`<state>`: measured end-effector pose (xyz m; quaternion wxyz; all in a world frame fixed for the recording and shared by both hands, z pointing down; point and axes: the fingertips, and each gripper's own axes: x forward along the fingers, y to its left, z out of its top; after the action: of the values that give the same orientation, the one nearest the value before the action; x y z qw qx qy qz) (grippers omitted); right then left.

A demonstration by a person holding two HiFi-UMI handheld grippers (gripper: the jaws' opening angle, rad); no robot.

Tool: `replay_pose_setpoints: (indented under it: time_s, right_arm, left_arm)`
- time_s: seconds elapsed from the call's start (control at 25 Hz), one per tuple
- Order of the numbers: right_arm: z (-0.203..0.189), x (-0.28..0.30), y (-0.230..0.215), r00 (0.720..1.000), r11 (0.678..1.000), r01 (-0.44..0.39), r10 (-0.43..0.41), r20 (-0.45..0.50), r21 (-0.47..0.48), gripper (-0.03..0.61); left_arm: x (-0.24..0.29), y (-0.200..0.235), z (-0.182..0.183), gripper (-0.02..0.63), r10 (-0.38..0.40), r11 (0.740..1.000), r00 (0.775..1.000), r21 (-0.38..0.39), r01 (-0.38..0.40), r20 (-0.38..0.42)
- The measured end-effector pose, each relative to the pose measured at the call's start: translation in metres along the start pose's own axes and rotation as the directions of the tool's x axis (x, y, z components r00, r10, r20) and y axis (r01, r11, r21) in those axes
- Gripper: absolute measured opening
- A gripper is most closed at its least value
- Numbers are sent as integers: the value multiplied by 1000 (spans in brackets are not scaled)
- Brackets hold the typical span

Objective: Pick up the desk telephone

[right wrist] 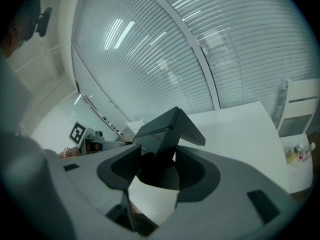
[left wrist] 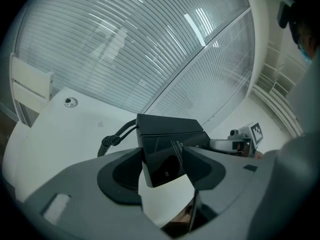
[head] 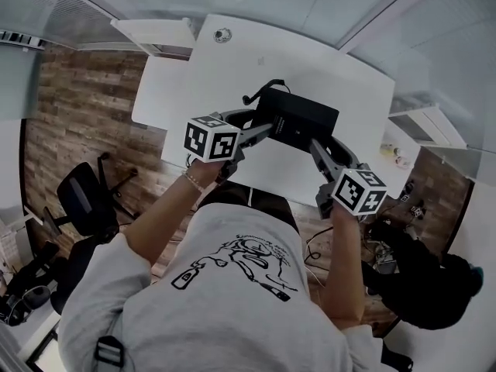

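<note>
The black desk telephone is at the near middle of the white table, with its coiled cord trailing off its far left corner. My left gripper is shut on the phone's left near edge. In the left gripper view, the glossy corner of the telephone fills the gap between the left gripper's pads. My right gripper is shut on the phone's right near edge. The right gripper view shows the right gripper clamping the tilted body of the telephone. I cannot tell whether the phone touches the table.
A round cable grommet sits at the table's far edge. White shelves stand at the far left, another shelf with small bottles to the right. A black office chair stands on the wood floor, left. Window blinds run behind the table.
</note>
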<state>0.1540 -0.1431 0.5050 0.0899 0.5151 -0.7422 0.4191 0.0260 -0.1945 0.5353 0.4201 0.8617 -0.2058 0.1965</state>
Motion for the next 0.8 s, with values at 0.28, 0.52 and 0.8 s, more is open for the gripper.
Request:
replay_pose_setpoints:
  time_s: [0.28,0.52,0.8]
  right_arm:
    - [38,-28,30,999,999,-13,14,35,-49,198]
    - [67,-53,57,997,996,-30,36,72,-89,198]
    - [82,-71,76,992,993,-36,50,116,-116,198]
  left_arm:
    - [-29,-33,32,249,-8,1000,999,26,7,34]
    - [-56,-61,57,249,-16,999,997,36,13,70]
    - [-76,-81,72,249,-31,997,993,69,24,111]
